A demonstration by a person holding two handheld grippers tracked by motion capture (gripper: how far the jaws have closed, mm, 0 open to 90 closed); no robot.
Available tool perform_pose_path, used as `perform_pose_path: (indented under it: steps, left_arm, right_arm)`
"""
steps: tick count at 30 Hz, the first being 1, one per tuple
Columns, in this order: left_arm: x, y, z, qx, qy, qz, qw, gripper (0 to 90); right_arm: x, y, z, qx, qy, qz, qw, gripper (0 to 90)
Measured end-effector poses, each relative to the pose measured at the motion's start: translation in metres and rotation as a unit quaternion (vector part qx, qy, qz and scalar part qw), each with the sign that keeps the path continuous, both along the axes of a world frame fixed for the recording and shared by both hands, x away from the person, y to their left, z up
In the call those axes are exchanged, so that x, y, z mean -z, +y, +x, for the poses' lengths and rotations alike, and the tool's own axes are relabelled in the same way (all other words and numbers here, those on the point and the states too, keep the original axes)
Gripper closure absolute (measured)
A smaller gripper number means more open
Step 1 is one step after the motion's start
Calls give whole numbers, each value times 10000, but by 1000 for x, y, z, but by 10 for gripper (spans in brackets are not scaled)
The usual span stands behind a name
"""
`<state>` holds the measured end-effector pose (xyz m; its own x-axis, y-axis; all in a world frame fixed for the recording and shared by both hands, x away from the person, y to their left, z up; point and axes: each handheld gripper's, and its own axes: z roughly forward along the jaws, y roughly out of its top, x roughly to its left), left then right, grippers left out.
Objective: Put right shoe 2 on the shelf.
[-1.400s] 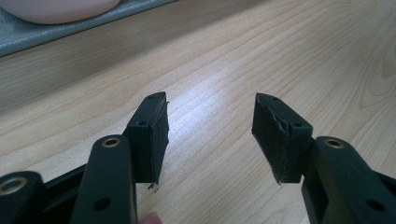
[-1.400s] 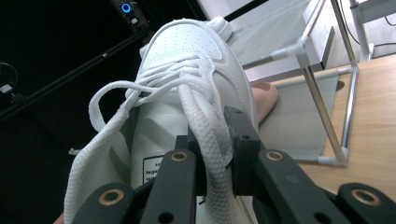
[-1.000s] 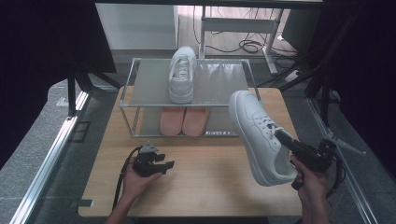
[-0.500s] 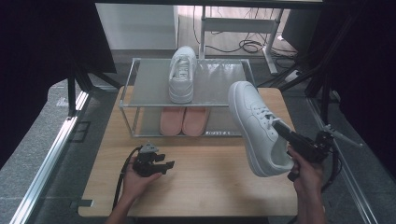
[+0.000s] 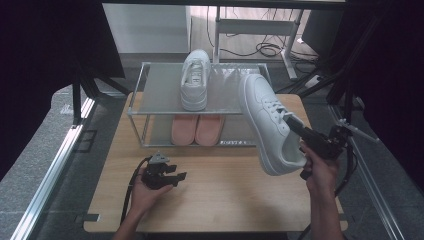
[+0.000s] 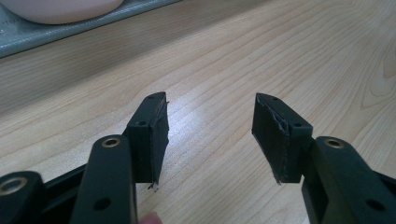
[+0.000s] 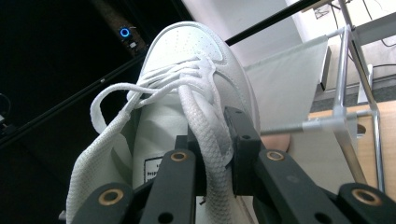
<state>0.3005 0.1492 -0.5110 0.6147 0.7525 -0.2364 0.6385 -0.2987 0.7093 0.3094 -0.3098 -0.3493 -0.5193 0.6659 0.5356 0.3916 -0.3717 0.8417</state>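
A white lace-up sneaker point(image 5: 265, 120) hangs in the air over the table's right side, toe tilted up toward the rack. My right gripper point(image 5: 291, 124) is shut on it at the laced opening. In the right gripper view the jaws point(image 7: 217, 149) pinch the sneaker's point(image 7: 187, 60) upper edge together with a lace. A second white sneaker point(image 5: 195, 80) stands on the rack's top shelf. My left gripper point(image 5: 178, 173) rests low over the wooden table, front left, open with nothing between its fingers point(image 6: 149, 135).
A two-shelf metal rack point(image 5: 150, 87) stands at the back of the wooden table point(image 5: 220, 200). A pair of pink shoes point(image 5: 196, 129) lies on its lower shelf, and one pink toe point(image 6: 65, 7) shows close ahead of the left gripper. Dark frame posts flank both sides.
The right hand has carried the white sneaker upward and toward the rack, its toe now level with the top shelf's right end. The left hand and its gripper have stayed put.
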Motion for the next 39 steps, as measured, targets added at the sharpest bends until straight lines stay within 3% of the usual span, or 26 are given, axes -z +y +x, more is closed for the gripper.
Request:
perform_pose_path:
  steps: [32,39]
  left_arm:
    - [1,-1,1,49,7,-13,10000,463]
    - [1,0,1,38,1,-32,10000,463]
  right_arm:
    - [-32,45,73,471,275,49,9985,813]
    - [-39,60,92,580,373,-106,9976,812]
